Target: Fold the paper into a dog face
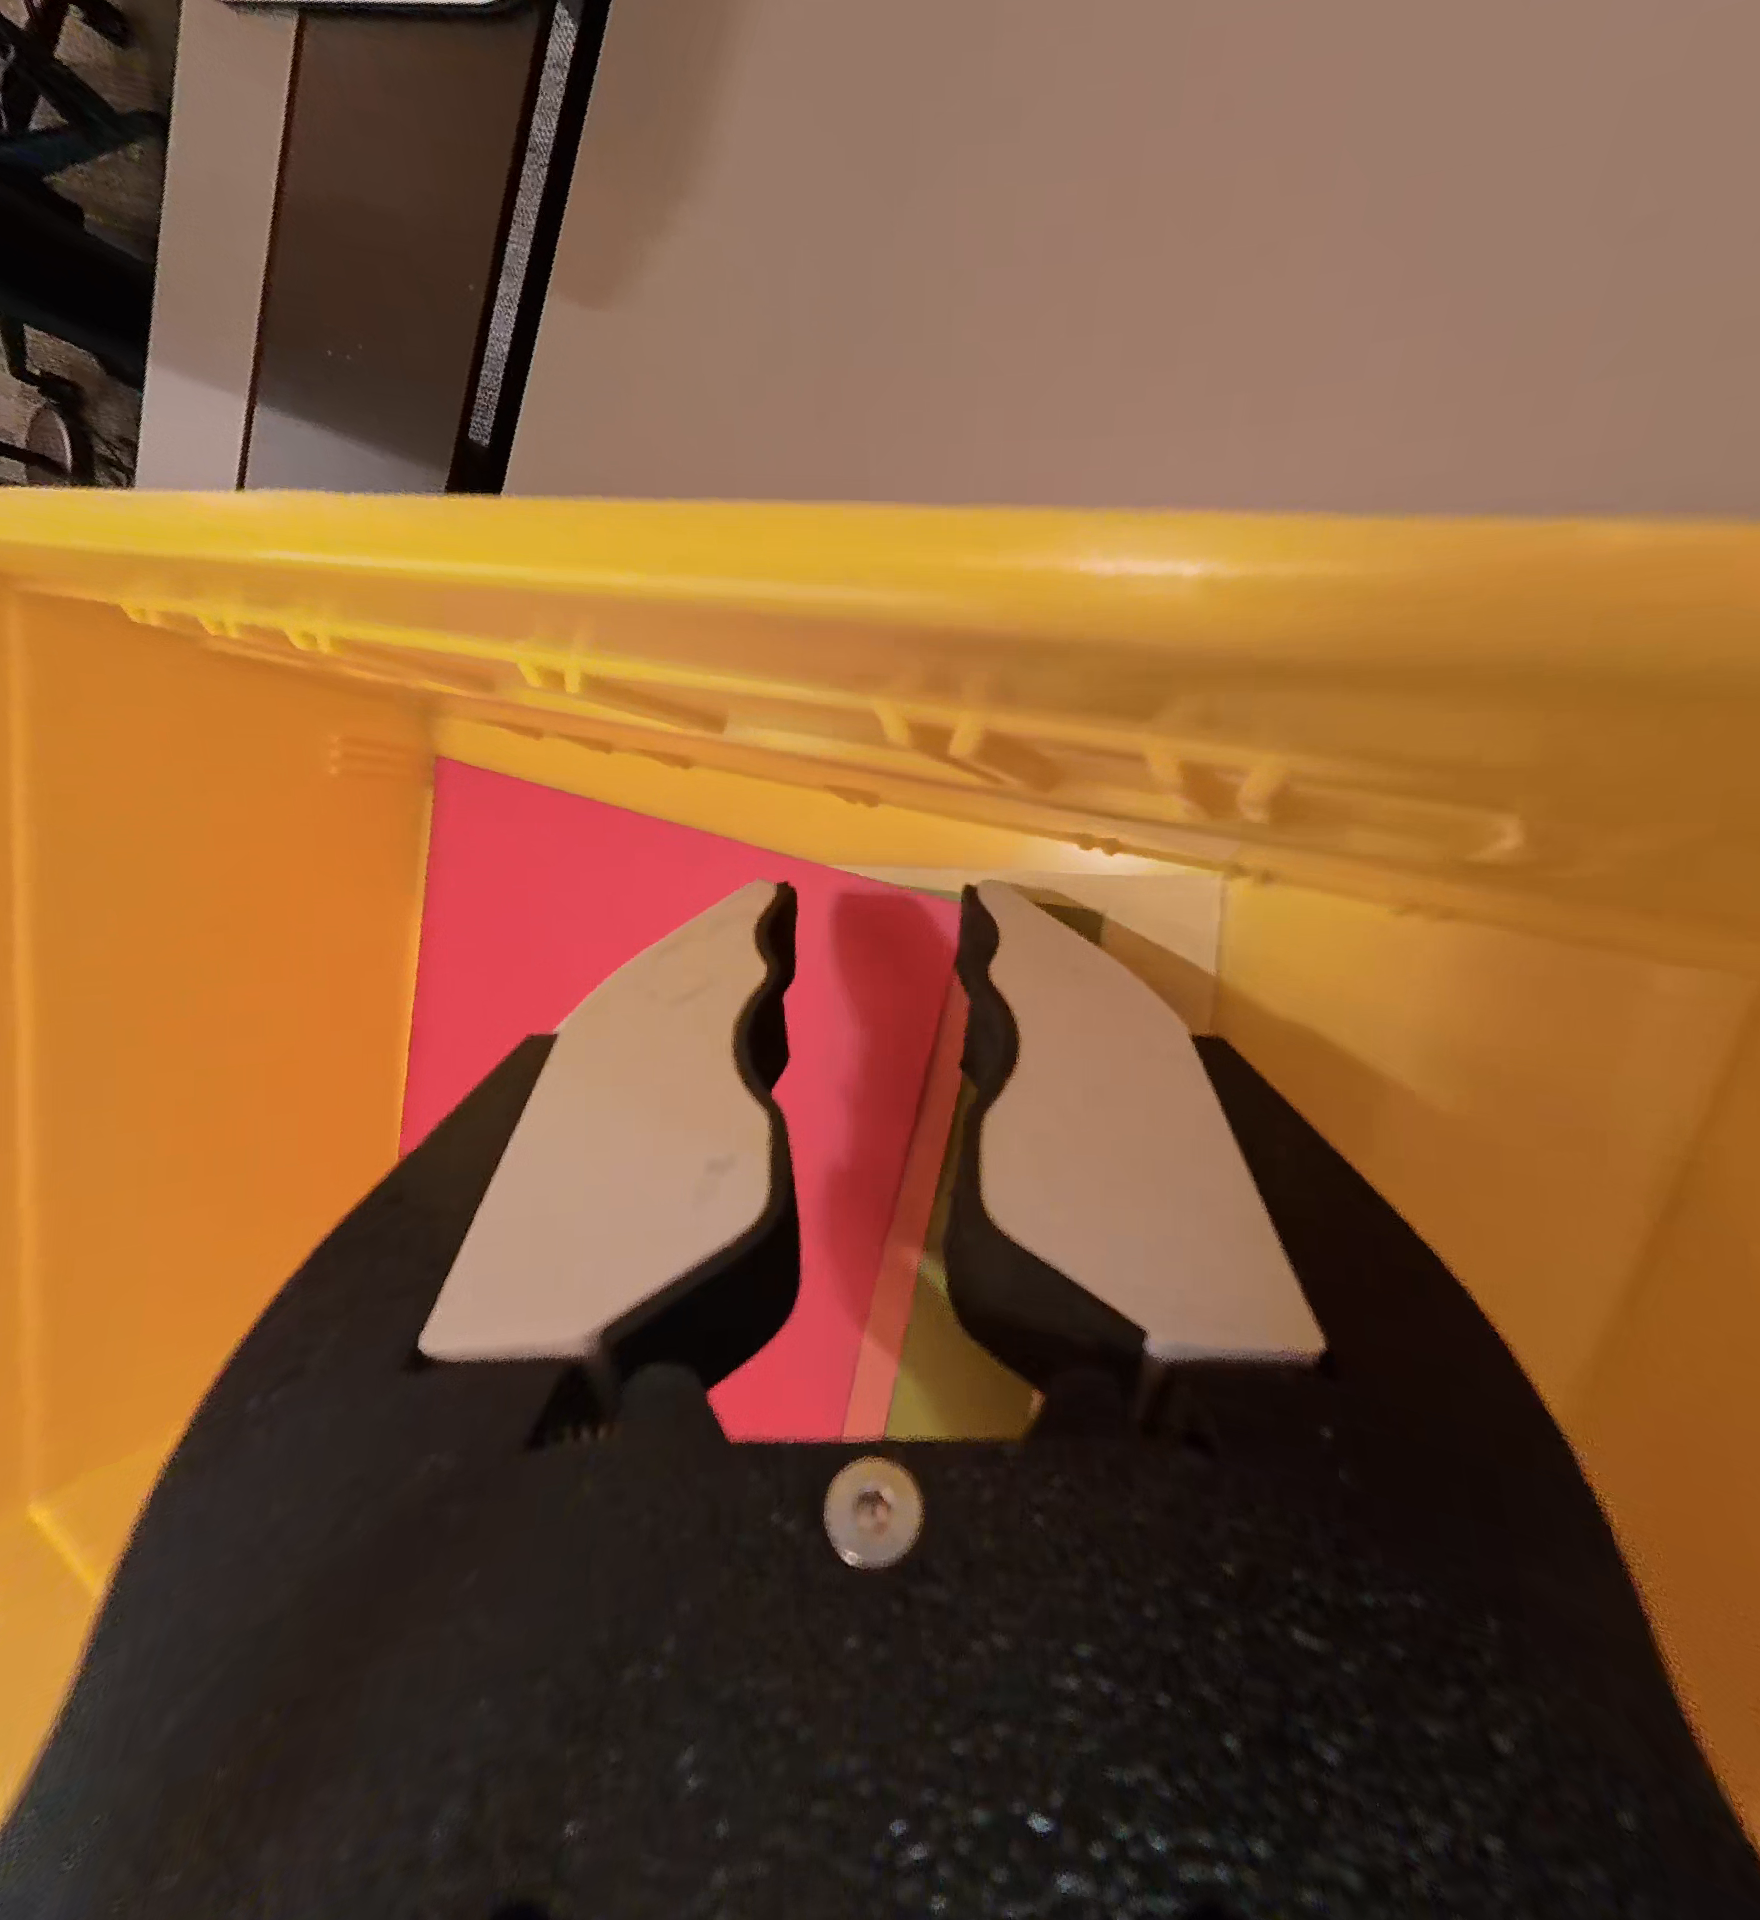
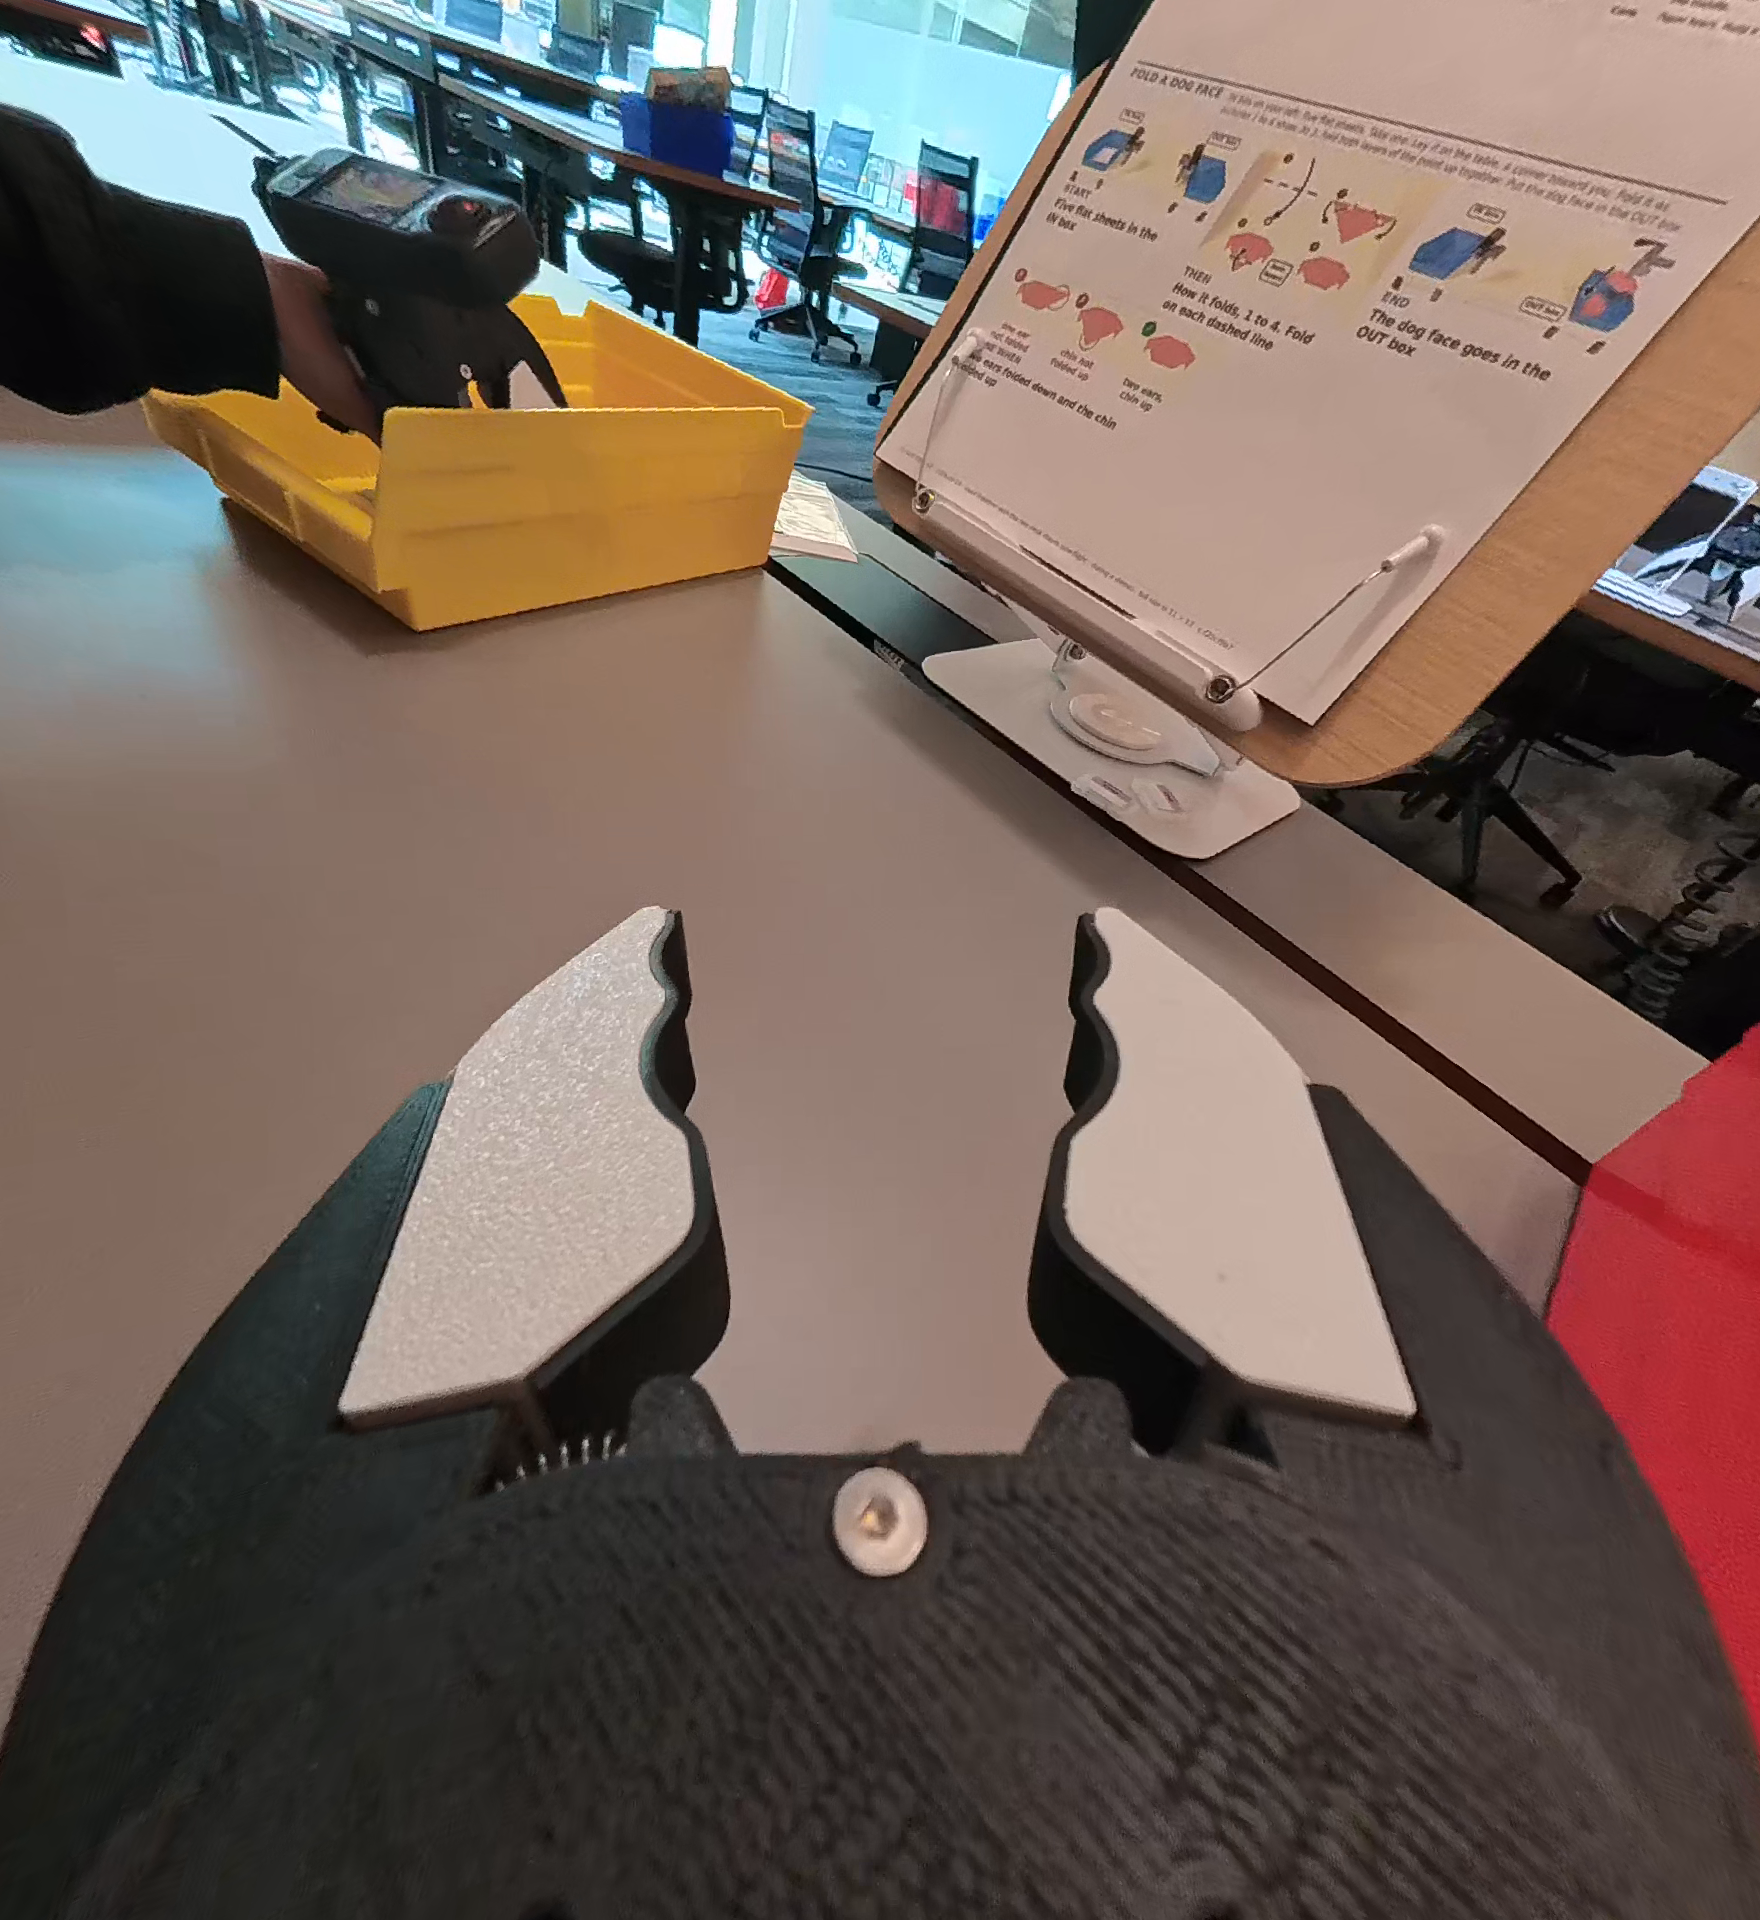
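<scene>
The left gripper (image 1: 876, 904) reaches down into a yellow bin (image 1: 855, 561), its fingers (image 1: 647, 1091) partly spread with a clear gap between them and nothing pinched. Below them lies the paper: a pink sheet (image 1: 564, 894) flat on the bin floor, with the edges of a paler and a yellow-green sheet (image 1: 933, 1361) showing beside it under the right-hand finger. The pads hang above the pink sheet and do not press on it.

In the right wrist view the same yellow bin sits at the far left of the grey tabletop (image 2: 336, 883), with a dark-sleeved hand (image 2: 320, 353) holding the left gripper inside it. The right gripper (image 2: 881, 925) hovers over bare tabletop, fingers (image 2: 543, 1143) spread wide and holding nothing. An instruction sheet rests on a wooden stand (image 2: 1541, 665) beyond, and a red bin (image 2: 1707, 1351) stands at the right edge
</scene>
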{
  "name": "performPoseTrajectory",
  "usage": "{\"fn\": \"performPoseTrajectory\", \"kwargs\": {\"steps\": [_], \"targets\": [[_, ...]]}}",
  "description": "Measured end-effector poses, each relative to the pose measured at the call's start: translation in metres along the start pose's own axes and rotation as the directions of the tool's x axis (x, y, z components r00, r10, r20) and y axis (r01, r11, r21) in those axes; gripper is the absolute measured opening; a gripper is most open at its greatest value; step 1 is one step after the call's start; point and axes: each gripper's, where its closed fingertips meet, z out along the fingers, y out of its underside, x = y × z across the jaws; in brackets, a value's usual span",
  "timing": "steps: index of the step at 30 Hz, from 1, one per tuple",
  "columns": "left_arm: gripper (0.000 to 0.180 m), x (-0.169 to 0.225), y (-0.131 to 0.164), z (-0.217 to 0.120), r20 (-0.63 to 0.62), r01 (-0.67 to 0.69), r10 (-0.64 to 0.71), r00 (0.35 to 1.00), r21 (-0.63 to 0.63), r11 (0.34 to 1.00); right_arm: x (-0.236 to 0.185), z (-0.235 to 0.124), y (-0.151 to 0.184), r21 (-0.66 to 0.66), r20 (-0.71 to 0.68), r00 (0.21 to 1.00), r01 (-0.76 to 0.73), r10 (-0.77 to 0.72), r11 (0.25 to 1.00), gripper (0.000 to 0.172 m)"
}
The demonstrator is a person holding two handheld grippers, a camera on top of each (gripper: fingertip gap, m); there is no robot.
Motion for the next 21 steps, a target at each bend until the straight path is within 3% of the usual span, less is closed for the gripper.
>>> {"fn": "performPoseTrajectory", "kwargs": {"steps": [3, 8, 14, 21], "targets": [[0.025, 0.001, 0.001, 0.000, 0.006, 0.001, -0.001, 1.000, -0.010, 1.000, 0.004, -0.003, 0.001, -0.004, -0.009, 1.000, 0.004, -0.004, 1.000, 0.071], [0.000, -0.004, 0.013, 0.001, 0.054, -0.001, 0.004, 0.999, -0.066, 0.998, 0.008, -0.005, 0.002, -0.004, -0.018, 1.000, 0.004, -0.004, 1.000, 0.070], [0.012, -0.003, 0.012, -0.002, 0.058, -0.006, 0.007, 0.998, -0.027, 1.000, 0.009, -0.008, 0.001, -0.004, -0.022, 1.000, 0.010, -0.010, 1.000, 0.070], [0.025, 0.007, -0.003, -0.006, -0.030, 0.027, -0.026, 0.999, 0.040, 0.999, 0.010, -0.008, 0.001, -0.008, -0.020, 1.000, 0.018, -0.018, 1.000, 0.069]]}}
